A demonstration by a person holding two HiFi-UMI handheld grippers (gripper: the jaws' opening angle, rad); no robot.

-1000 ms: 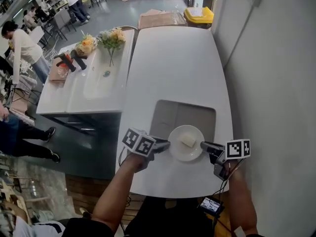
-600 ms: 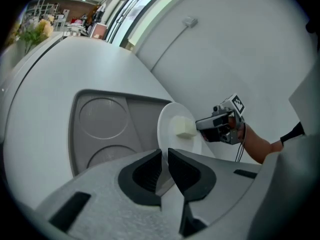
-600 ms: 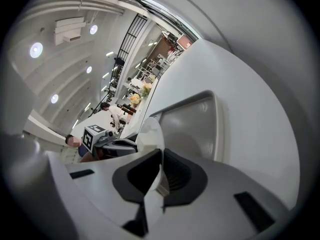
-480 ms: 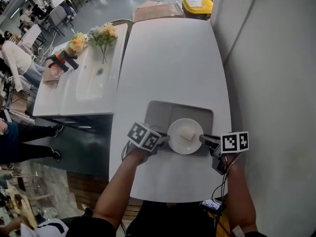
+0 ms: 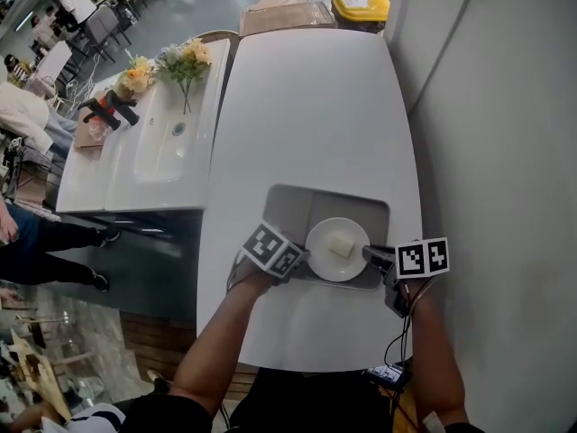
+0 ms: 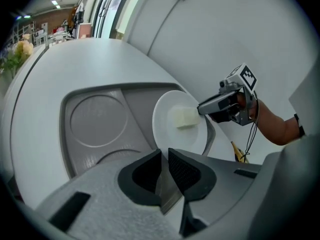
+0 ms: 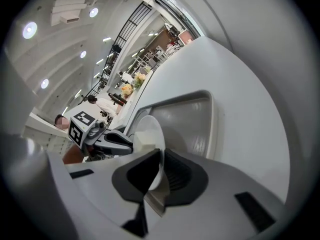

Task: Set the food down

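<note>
A round white plate (image 5: 328, 262) with a pale block of food (image 5: 342, 245) on it is held over the near right part of a grey tray (image 5: 288, 207). My left gripper (image 5: 304, 257) is shut on the plate's left rim, my right gripper (image 5: 369, 253) on its right rim. The left gripper view has the plate (image 6: 172, 134), the food (image 6: 184, 118) and the right gripper (image 6: 200, 109) across from it. In the right gripper view, the plate's edge (image 7: 150, 131) runs between my jaws, with the left gripper (image 7: 131, 143) beyond. Whether the plate touches the tray I cannot tell.
The tray lies at the near end of a long white table (image 5: 315, 106), against a wall on the right. A second table (image 5: 162, 152) to the left carries flowers (image 5: 185, 61) and a black-and-red tool (image 5: 108, 108). A yellow bin (image 5: 361, 5) stands at the far end.
Both grippers have carried the plate forward, from the tray's near edge to over the tray's near right part. Both grips on the rim are unchanged.
</note>
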